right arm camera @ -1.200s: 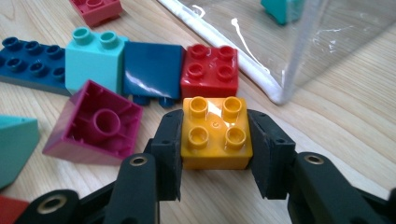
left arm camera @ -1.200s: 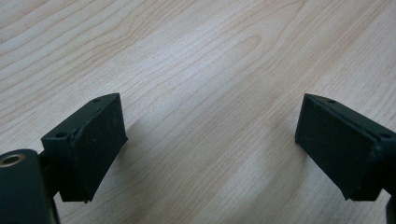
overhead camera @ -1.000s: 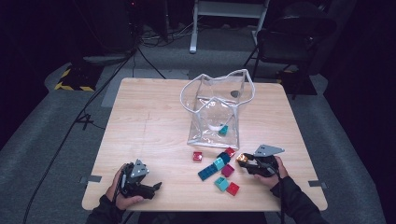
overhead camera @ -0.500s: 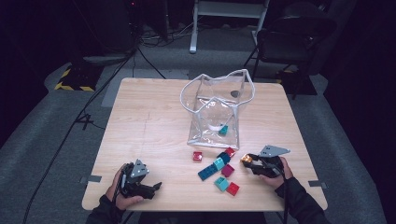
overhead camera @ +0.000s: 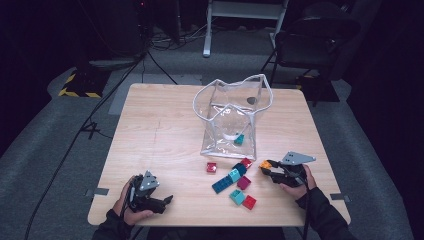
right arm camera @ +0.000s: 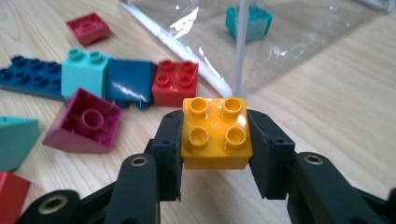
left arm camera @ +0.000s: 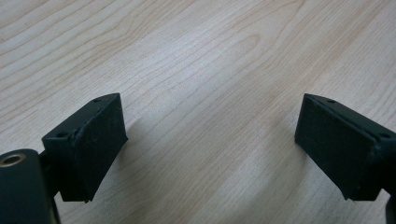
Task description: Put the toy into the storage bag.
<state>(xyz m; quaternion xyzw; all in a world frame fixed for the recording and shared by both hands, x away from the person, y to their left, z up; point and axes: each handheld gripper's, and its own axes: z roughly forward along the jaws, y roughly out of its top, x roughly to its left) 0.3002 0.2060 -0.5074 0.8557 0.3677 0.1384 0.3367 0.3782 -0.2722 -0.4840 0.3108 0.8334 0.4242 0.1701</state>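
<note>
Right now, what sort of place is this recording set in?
Probably a dim recording studio or lab, not a home: a lone wooden table on grey carpet, cables trailing across the floor, yellow-black hazard tape, and a chair and stand in the dark behind.

In the high view a lit table (overhead camera: 165,150) sits amid near-black, slightly soft surroundings, while glare streaks the clear bag (right arm camera: 299,42), perhaps from overhead light.

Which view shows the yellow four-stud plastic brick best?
Right gripper view: the yellow four-stud plastic brick sits close up, clamped between the right gripper jaws. In the high view it is a small orange speck.
</note>
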